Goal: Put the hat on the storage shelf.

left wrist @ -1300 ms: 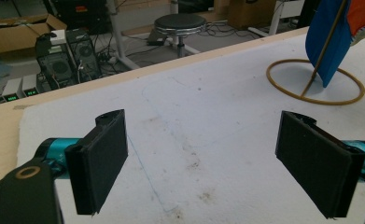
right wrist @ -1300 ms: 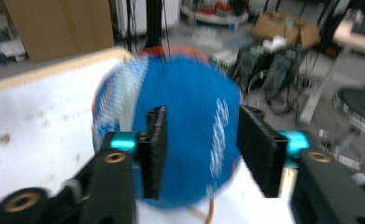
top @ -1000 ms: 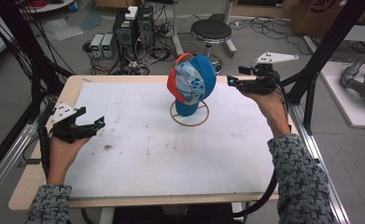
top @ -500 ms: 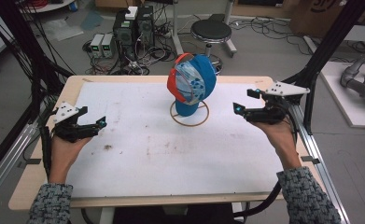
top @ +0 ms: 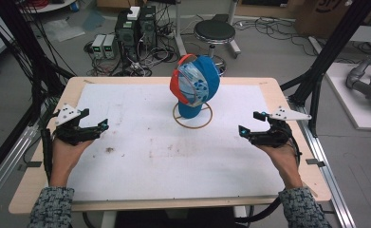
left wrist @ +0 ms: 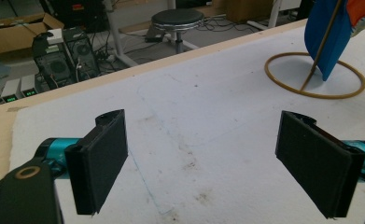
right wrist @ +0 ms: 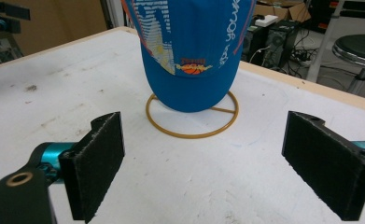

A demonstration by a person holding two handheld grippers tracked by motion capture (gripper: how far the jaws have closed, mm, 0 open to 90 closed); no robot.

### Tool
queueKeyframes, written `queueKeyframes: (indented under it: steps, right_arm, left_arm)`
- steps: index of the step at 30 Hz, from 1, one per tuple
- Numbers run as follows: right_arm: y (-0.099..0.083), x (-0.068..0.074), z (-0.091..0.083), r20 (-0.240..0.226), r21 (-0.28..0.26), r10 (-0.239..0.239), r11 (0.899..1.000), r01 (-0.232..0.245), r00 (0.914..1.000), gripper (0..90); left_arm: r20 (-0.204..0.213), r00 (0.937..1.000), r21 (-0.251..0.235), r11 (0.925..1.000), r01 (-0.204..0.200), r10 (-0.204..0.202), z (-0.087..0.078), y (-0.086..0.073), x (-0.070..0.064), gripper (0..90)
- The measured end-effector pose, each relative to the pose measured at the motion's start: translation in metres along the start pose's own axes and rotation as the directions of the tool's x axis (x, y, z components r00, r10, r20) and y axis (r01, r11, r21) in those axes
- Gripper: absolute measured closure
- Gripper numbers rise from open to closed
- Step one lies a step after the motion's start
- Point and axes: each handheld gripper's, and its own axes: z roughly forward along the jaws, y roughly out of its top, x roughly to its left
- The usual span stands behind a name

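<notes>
Even, diffuse overhead light, moderately bright, no hard shadows; soft shadow under the cap (top: pixel 195 85) on the white table cover (top: pixel 164 156). High view soft and low-res, slight wide-angle bend at the edges. Both gripper views sharper; near black pads (left wrist: pixel 101 163) slightly soft, background stool (right wrist: pixel 360 49) mildly blurred. No glare, mild washout on the cover

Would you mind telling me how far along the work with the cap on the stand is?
The blue cap already hangs on the gold wire stand. Nothing is in hand: the left hand-held gripper and right hand-held gripper are open, empty and apart from it. Nothing visibly remains.
</notes>
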Motion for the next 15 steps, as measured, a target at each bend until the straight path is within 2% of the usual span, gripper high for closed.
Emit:
queueKeyframes:
  steps: [8,13,15]
  right_arm:
    - [-0.017,-0.001,0.008,-0.027,0.007,0.009,1.000,-0.009,0.9996,11.5]
    - [-0.021,-0.004,0.008,-0.020,0.009,0.034,0.999,-0.034,0.9992,11.5]
    - [-0.021,-0.004,0.008,-0.016,0.010,0.030,1.000,-0.029,0.9994,11.5]
  left_arm:
    - [-0.003,1.0000,-0.003,1.0000,-0.006,0.006,-0.004,0.001,-0.001,17.1]
    - [-0.003,1.0000,-0.008,0.9999,-0.008,0.008,-0.004,0.001,-0.001,17.1]
    - [-0.001,1.0000,-0.003,0.9999,-0.010,0.010,-0.003,0.001,-0.001,17.1]
